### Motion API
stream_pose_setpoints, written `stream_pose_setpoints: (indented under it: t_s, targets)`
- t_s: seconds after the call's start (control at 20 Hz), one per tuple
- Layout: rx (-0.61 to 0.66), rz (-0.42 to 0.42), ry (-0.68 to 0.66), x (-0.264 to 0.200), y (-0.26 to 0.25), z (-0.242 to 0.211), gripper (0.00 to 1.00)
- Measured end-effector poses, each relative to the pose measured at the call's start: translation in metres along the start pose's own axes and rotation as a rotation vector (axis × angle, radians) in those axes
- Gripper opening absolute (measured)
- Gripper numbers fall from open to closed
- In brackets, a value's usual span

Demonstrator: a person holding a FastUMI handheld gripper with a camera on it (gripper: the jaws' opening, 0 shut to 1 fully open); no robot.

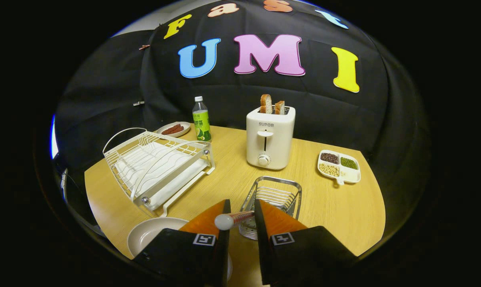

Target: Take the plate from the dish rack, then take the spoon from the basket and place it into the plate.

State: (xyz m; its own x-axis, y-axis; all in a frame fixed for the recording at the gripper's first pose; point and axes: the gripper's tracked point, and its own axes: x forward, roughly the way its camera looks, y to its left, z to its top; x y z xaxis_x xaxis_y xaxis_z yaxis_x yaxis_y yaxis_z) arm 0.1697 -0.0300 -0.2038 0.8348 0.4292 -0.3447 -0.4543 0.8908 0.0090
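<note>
My gripper (242, 204) is shut on the spoon (234, 219). The spoon lies crosswise between the fingers, its white rounded end against the left finger and its reddish handle running to the right finger. A pale round plate (150, 233) lies flat on the wooden table just below and left of the left finger, partly hidden by it. The wire basket (273, 196) sits just ahead of the fingers, and its perforated cup (248, 231) shows in the gap under the spoon. The white dish rack (156, 165) stands beyond the plate to the left, with no dishes in it.
A white toaster (269, 137) with two bread slices stands beyond the basket. A green-labelled bottle (201, 119) and a small dish of sausages (175, 128) are at the back left. A divided tray of beans (339, 166) sits at the right. The table edge (105, 235) curves close past the plate.
</note>
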Motion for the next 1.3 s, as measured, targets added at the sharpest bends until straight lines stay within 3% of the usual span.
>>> stream_pose_setpoints:
  t_s: [0.1, 0.2, 0.25, 0.35, 0.8, 1.1, 1.3]
  targets:
    - [0.018, 0.005, 0.008, 0.000, 0.000, 0.000, 0.28]
    - [0.008, -0.014, 0.017, 0.000, -0.005, 0.003, 0.28]
    - [-0.015, -0.066, -0.002, 0.000, -0.017, 0.009, 0.25]
    - [0.000, -0.060, -0.020, -0.001, -0.017, 0.017, 0.15]
    - [-0.016, -0.044, -0.090, -0.023, -0.024, 0.061, 0.11]
    - [0.057, 0.042, -0.158, -0.058, -0.008, 0.106, 0.11]
    - [0.119, 0.114, -0.153, -0.074, 0.014, 0.112, 0.11]
